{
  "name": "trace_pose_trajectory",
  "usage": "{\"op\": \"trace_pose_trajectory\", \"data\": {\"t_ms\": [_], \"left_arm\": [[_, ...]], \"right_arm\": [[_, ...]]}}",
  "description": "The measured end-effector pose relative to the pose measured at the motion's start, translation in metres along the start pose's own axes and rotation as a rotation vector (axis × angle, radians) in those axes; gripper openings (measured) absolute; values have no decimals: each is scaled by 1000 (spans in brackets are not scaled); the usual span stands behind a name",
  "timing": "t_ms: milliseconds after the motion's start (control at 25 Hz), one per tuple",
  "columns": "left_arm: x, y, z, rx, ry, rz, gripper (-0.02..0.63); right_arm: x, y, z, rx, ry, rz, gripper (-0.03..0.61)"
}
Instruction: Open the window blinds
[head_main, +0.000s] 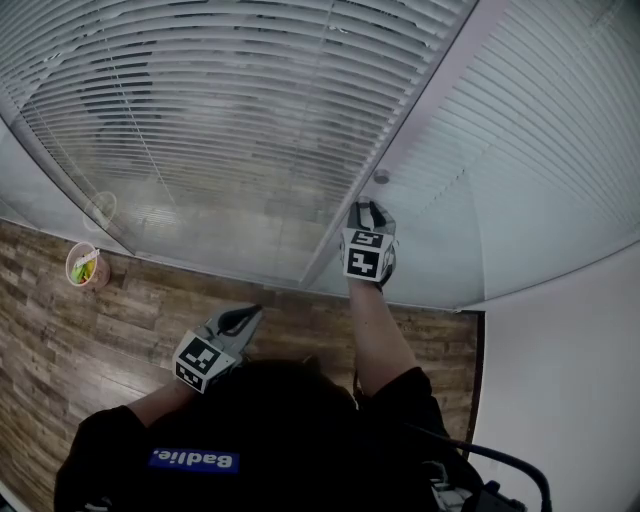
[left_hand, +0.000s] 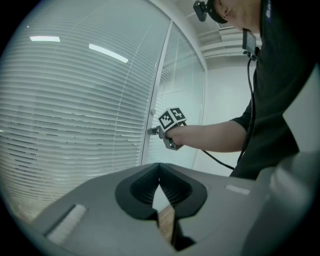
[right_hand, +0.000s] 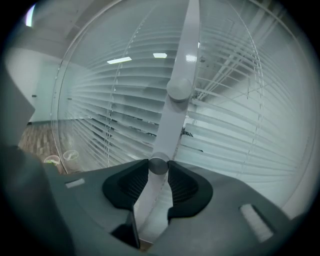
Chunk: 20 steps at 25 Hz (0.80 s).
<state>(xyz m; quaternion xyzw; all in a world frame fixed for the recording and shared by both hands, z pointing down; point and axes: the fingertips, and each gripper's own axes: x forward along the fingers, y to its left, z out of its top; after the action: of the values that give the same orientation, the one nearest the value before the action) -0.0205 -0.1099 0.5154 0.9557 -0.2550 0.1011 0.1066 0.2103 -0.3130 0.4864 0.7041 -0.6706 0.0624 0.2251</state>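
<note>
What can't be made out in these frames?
- Head view: the gripped knob, hidden under the right gripper.
- Head view: contents of the cup, too small.
- All views: the room behind the blinds, mostly screened by slats and reflections.

**White Stripes, Brown Grain, Grey and Black**

Runs white and pale grey in thin horizontal stripes across the blinds (head_main: 230, 110). Keeps to plain white on the frame post (head_main: 400, 140) and the wall (head_main: 560, 400). Turns brown with streaky wood grain over the floor (head_main: 60, 350). Shows light grey on the left gripper (head_main: 256, 311) and right gripper (head_main: 373, 206), black on the ribbed pads (right_hand: 182, 186), and black-and-white squares on each marker cube (head_main: 365, 255). Dull grey for the knob (right_hand: 158, 165). Orange at the cup (head_main: 71, 262) rim, green and yellow inside. Black on the shirt (head_main: 280, 430), with a blue label (head_main: 195, 460) lettered in white.
</note>
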Motion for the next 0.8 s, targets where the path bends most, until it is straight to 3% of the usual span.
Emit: {"op": "trace_pose_trajectory", "data": {"t_ms": [800], "left_arm": [[-1,-1,0,4,3,-3,0]], "right_arm": [[0,6,-3,-555,35,-150,127]]}}
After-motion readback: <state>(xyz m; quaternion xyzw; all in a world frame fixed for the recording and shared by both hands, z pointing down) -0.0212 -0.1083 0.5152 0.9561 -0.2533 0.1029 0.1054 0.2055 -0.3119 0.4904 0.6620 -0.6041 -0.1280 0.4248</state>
